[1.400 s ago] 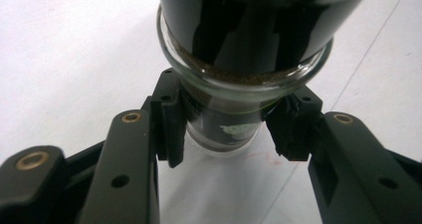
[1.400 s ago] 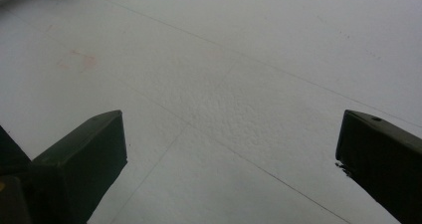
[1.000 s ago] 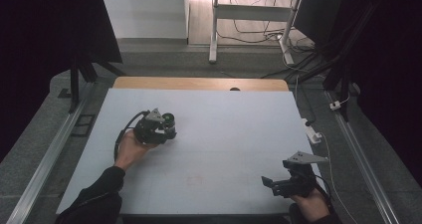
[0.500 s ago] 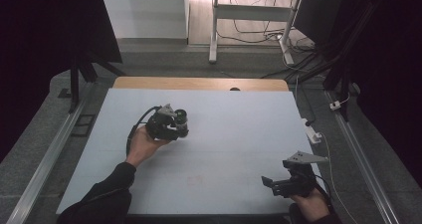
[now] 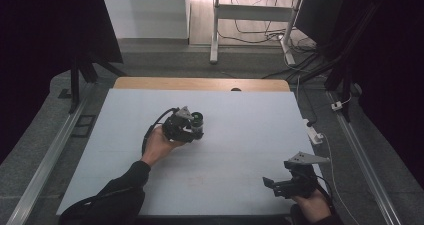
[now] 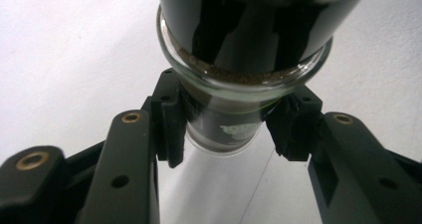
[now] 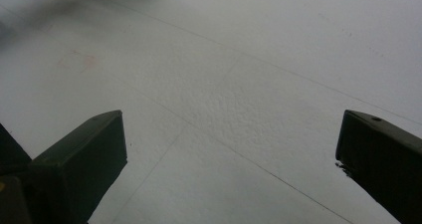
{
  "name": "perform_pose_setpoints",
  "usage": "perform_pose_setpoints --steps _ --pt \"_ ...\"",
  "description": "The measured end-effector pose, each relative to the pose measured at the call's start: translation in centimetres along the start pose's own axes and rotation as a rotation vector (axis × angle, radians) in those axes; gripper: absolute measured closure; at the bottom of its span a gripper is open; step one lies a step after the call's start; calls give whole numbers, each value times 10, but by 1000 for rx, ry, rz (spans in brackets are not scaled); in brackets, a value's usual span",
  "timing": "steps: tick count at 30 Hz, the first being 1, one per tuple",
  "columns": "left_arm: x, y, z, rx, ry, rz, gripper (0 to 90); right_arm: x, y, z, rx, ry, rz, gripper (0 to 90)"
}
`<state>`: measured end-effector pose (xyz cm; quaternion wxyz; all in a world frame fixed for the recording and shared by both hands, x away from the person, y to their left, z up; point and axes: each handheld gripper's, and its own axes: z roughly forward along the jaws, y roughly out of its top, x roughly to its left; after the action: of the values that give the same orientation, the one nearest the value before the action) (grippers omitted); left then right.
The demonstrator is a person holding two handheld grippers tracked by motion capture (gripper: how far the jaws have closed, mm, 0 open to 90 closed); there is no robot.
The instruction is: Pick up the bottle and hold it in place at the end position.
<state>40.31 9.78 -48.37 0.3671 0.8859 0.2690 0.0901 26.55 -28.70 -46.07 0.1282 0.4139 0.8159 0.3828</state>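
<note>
Counter and room behind it

A pale counter (image 5: 240, 150) with a wooden far edge (image 5: 200, 83) stands on grey floor (image 5: 380, 150). A white power strip (image 5: 314, 134) lies at its right edge. Beyond, a white table frame (image 5: 216, 30) stands among loose cables (image 5: 255, 32); metal rails (image 5: 45, 160) flank the counter.

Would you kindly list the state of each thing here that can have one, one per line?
Left gripper: shut on the glass jar, pads pressing on its narrow end.
Glass jar: held clear of the table, dark inside, with a brown powdery band at the rim.
Right gripper: open, jaws wide apart, nothing between them.
Table: white top, bare around both grippers.
</note>
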Motion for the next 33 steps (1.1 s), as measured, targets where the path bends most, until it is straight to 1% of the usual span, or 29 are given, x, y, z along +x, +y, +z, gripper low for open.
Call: perform_pose_setpoints --steps 3,7,9,12,14,17,21,33 --pt "-1 1 6 -4 4 -2 536 0 0 0 1 -3 -3 0" --pt "-1 -1 13 7 7 0 536 0 0 0 1 0 -1 0" --pt "-1 -1 16 16 13 9 537 0 0 0 2 -1 -3 0" --pt "-1 -2 22 18 12 6 536 1 0 0 3 -2 -6 0" --pt "-1 -2 26 31 12 11 536 1 0 0 0 -2 -7 0" --pt "-3 -3 32 37 11 19 536 1 0 -1 0 -2 -6 0" --pt "-5 -5 39 53 26 43 536 1 0 -1 -2 -3 -6 0" --pt "-1 -10 40 25 -1 24 536 1 -1 -1 -4 -3 -11 0"
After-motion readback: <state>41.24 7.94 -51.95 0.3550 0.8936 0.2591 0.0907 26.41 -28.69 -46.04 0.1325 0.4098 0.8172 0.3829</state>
